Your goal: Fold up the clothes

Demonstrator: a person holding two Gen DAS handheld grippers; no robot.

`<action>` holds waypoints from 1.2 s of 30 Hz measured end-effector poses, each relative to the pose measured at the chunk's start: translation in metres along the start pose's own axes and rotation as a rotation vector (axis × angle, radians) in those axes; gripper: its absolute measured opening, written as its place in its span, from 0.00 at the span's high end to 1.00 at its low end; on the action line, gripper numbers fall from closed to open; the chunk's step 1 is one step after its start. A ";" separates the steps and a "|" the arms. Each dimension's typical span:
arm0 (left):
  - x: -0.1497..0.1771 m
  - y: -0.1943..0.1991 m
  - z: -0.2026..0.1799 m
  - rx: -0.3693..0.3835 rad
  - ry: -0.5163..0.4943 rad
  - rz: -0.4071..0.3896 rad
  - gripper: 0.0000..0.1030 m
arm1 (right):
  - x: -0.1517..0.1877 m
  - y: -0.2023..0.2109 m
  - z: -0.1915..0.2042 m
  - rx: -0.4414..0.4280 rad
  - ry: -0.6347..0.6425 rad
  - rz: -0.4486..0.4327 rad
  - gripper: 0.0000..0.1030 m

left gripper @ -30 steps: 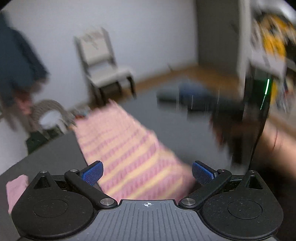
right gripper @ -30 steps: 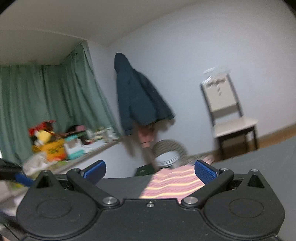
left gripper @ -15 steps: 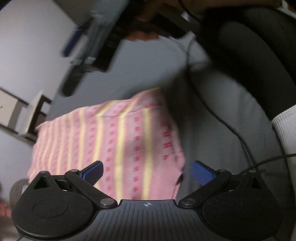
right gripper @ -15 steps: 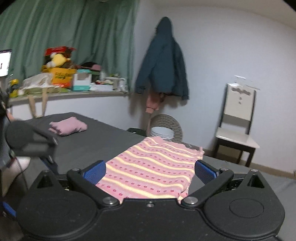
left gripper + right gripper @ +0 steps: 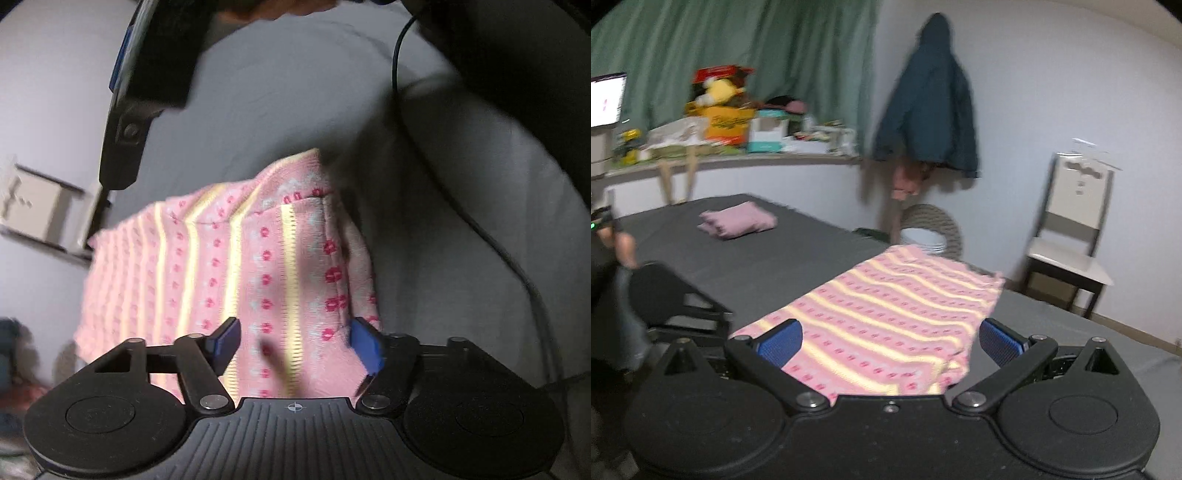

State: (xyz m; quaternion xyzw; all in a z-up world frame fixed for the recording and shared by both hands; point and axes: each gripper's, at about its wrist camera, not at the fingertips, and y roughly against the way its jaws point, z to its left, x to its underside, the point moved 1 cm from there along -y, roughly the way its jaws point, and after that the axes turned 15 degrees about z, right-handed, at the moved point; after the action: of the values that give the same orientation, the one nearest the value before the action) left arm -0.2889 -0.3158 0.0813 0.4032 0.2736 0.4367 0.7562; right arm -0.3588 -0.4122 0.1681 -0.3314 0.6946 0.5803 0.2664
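A pink garment with yellow stripes and red dots (image 5: pixel 221 266) lies flat on the dark grey table (image 5: pixel 280 92). My left gripper (image 5: pixel 295 343) hovers low over the garment's near corner. Its blue fingers (image 5: pixel 225 341) are partly drawn in but still apart, with cloth showing between them. In the right wrist view the same garment (image 5: pixel 886 310) stretches away from my right gripper (image 5: pixel 890 341), which stands wide open at its near edge. The left gripper (image 5: pixel 683 306) shows blurred at the left of that view. The right gripper (image 5: pixel 140 92) shows at the upper left of the left wrist view.
A folded pink cloth (image 5: pixel 738 221) rests far back on the table (image 5: pixel 775 258). Past the table stand a chair (image 5: pixel 1071 236), a basket with plates (image 5: pixel 931 232), a hanging dark jacket (image 5: pixel 927 99) and a cluttered shelf (image 5: pixel 738 155). A black cable (image 5: pixel 406 110) runs along the table's right side.
My left gripper has dropped closer to the garment's corner and its fingers have narrowed. The right gripper has moved slightly nearer the garment's edge and stays wide open.
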 end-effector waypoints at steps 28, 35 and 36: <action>0.001 0.009 -0.023 0.087 -0.034 0.018 0.64 | 0.012 -0.021 0.015 0.016 0.119 0.142 0.00; 0.008 0.012 -0.019 0.098 0.004 0.012 0.83 | 0.016 -0.015 0.026 -0.044 0.232 0.141 0.00; 0.009 0.014 -0.017 0.101 0.016 0.009 0.83 | 0.018 -0.013 0.032 -0.065 0.283 0.134 0.00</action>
State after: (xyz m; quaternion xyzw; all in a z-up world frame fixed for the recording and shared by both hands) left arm -0.3034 -0.2971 0.0833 0.4387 0.2993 0.4289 0.7308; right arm -0.3614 -0.3849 0.1404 -0.3710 0.7267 0.5664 0.1160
